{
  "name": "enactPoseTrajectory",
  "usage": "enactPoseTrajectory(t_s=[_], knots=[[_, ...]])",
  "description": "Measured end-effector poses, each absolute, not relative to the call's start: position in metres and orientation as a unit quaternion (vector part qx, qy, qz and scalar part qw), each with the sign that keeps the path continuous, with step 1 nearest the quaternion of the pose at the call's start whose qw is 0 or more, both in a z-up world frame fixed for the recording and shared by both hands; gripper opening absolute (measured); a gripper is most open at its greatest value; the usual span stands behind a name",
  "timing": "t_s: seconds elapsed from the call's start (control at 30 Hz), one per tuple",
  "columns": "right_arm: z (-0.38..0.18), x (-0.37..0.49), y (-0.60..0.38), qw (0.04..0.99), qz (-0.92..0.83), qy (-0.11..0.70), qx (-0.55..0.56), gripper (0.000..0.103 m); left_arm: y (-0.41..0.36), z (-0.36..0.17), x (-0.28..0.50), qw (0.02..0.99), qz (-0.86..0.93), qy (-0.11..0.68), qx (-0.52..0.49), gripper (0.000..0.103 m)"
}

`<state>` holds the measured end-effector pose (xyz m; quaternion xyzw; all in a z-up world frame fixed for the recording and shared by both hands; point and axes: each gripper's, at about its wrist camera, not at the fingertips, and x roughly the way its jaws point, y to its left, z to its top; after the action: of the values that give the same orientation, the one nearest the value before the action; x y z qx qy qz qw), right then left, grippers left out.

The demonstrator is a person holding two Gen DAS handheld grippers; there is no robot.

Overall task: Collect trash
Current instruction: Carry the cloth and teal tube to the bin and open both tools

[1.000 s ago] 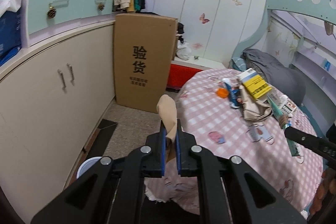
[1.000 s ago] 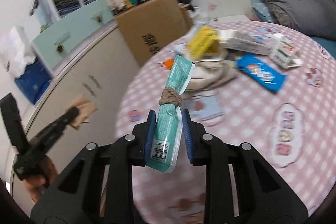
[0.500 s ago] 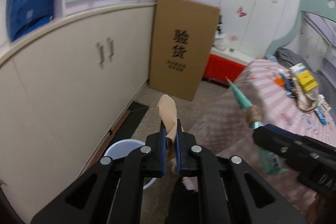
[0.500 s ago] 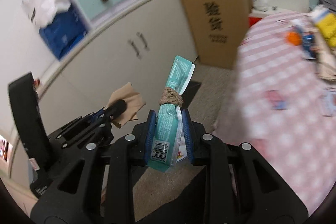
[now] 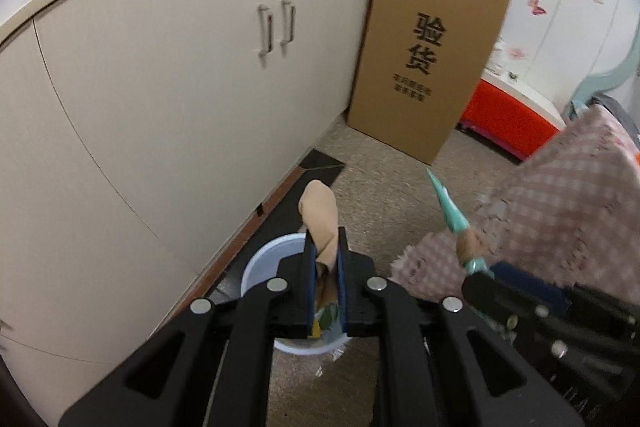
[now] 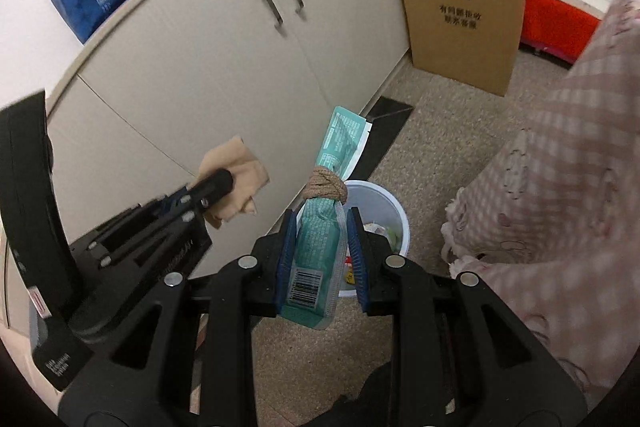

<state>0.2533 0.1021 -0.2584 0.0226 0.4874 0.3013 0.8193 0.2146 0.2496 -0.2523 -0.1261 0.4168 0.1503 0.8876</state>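
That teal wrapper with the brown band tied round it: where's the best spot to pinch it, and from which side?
Judging by the grip shown, the flat lower half works: the right gripper pinches the teal wrapper across its barcode end, below the brown band, pads on the two broad faces. Coming from the bottom end leaves the bunched knot and loose top free to fall into the white bin.

- The left gripper [image 5: 325,259] and the right gripper [image 6: 320,251] are matt black plastic, with shiny metal screws.
- The rag [image 5: 320,217] is soft, matt tan cloth.
- The wrapper [image 6: 320,239] is glossy teal plastic film, tied with rough brown string.
- The bin [image 6: 394,215] is smooth pale plastic.
- The tablecloth [image 6: 560,155] is pink checked cloth, frayed at the edge.
- The box [image 5: 428,63] is matt brown cardboard.
- The floor [image 5: 384,183] is rough and speckled.
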Motion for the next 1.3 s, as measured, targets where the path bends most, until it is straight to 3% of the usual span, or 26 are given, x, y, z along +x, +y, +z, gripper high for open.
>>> enactPoseTrajectory(t_s=[0.1,0.17,0.23,0.87,1.17,1.23,1.3], knots=[[-0.271,0.26,0.11,0.815,0.299,0.496,0.019,0.026,0.258,-0.262,0.226,0.878,0.146,0.436,-0.132,0.034],[-0.275,0.262,0.113,0.813,0.298,0.5,0.017,0.026,0.261,-0.265,0.228,0.876,0.159,0.434,-0.134,0.059],[-0.279,0.263,0.114,0.811,0.298,0.504,0.016,0.026,0.264,-0.266,0.226,0.877,0.174,0.428,-0.136,0.065],[-0.282,0.262,0.124,0.807,0.307,0.505,0.007,0.026,0.279,-0.268,0.207,0.872,0.191,0.427,-0.147,0.071],[-0.272,0.268,0.146,0.811,0.328,0.485,-0.001,0.026,0.313,-0.263,0.188,0.857,0.243,0.406,-0.204,0.072],[-0.272,0.272,0.151,0.813,0.333,0.478,0.003,0.032,0.321,-0.261,0.182,0.854,0.259,0.398,-0.214,0.072],[-0.275,0.276,0.154,0.817,0.327,0.475,0.003,0.058,0.326,-0.262,0.179,0.85,0.272,0.394,-0.221,0.072]])
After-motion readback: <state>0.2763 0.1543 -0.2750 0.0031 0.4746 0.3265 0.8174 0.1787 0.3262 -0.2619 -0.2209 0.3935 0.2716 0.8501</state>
